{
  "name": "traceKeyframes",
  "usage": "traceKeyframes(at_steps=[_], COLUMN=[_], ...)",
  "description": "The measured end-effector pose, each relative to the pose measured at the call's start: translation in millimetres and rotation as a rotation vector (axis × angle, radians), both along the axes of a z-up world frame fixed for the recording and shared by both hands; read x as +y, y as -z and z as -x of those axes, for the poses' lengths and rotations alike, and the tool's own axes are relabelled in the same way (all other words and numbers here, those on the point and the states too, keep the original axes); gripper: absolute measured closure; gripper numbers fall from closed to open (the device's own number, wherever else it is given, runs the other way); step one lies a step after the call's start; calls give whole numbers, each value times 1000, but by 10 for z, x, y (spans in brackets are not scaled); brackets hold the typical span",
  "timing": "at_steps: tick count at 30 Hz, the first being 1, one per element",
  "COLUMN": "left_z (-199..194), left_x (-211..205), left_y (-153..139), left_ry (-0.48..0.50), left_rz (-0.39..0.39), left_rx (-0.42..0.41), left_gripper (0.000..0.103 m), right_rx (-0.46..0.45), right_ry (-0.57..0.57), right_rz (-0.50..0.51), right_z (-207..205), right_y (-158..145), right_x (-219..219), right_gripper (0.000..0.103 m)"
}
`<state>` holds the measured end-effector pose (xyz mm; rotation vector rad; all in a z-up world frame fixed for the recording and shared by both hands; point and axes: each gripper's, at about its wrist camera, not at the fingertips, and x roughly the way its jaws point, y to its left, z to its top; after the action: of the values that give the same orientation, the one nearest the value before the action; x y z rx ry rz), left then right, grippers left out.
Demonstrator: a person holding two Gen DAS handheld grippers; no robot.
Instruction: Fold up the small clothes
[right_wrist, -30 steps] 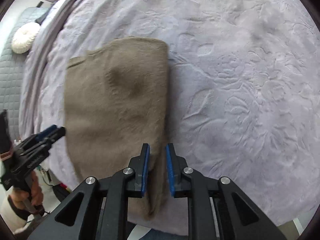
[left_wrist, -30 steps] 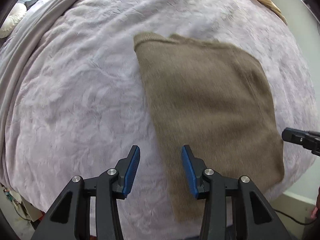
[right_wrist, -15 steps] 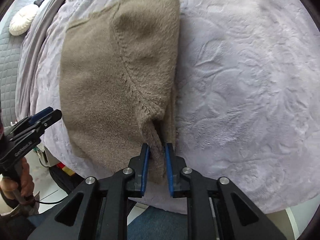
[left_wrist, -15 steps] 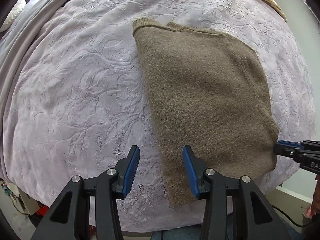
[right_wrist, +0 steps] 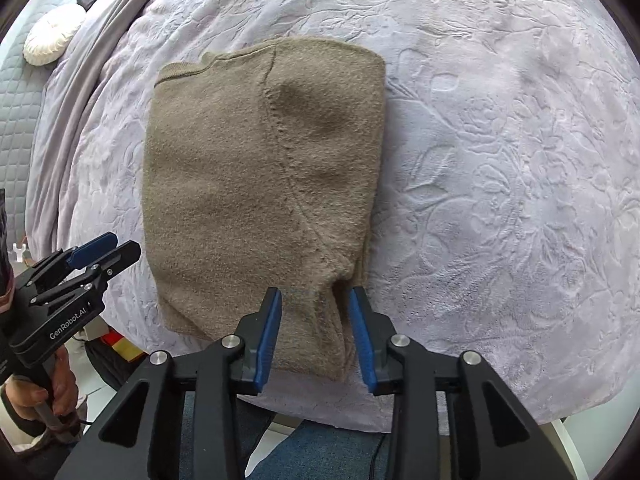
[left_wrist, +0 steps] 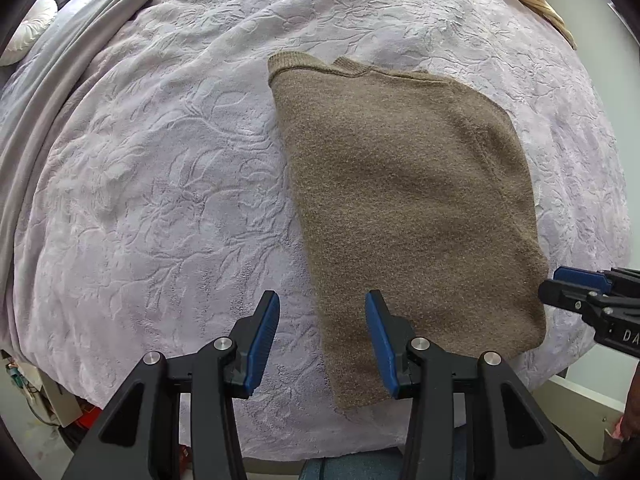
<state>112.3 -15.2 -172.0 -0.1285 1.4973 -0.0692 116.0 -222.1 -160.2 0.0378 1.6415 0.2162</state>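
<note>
Brown knit sweater [right_wrist: 256, 184] folded on lilac bedspread [right_wrist: 500, 160] | our right gripper [right_wrist: 316, 336] opening, sweater's near edge between unpressed pads | our left gripper [left_wrist: 320, 340] apart, empty, straddling sweater's left edge

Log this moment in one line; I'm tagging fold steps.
item: brown knitted sweater, folded, flat on lilac embossed bedspread | right gripper: jaws opening, cloth between | left gripper: open, empty

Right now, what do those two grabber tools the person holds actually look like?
Both the left gripper and right gripper are black angular frames with silver screws, triangular cut-outs and blue ribbed pads on the fingers. The left one carries white "GenRobot.AI" lettering on its side.
</note>
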Motion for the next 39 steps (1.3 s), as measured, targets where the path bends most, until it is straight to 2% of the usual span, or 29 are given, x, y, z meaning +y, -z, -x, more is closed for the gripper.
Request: traceKeyframes(at_steps=[7, 8, 9, 11, 15, 16, 18, 21, 23, 28, 39], left_z=[-31, -40, -49, -57, -89, -96, -102, -105, -110, -126, -146], left_x=[25, 27, 29, 43, 47, 43, 38, 9, -2, -20, -4], left_y=[-3, -4, -3, -28, -66, -63, -60, -85, -97, -110, -123], left_ry=[-16, -18, -25, -43, -53, -55, -61, -60, -55, -45, -66], left_rz=[-30, -32, -31, -32, -20, -20, -21, -64, -69, -67, -95], left_rx=[14, 18, 22, 6, -12, -9, -9, -19, -22, -7, -2], left_gripper=[57, 53, 38, 20, 20, 20, 20, 20, 20, 20, 20], right_rx=[10, 8, 5, -4, -24, -31, -50, -84, -125, -202, -173], right_ry=[-3, 2, 5, 11, 7, 3, 0, -3, -3, 13, 20], right_rz=[19, 27, 34, 46, 51, 55, 64, 104, 126, 140, 183], right_z=[0, -8, -17, -40, -81, -89, -101, -125, -141, -151, -185], right_y=[29, 25, 19, 4, -40, -54, -84, -138, -197, -305, -302], right_x=[58, 54, 51, 50, 64, 71, 87, 128, 160, 225, 260], right_gripper=[47, 44, 43, 39, 29, 23, 22, 19, 0, 0, 0])
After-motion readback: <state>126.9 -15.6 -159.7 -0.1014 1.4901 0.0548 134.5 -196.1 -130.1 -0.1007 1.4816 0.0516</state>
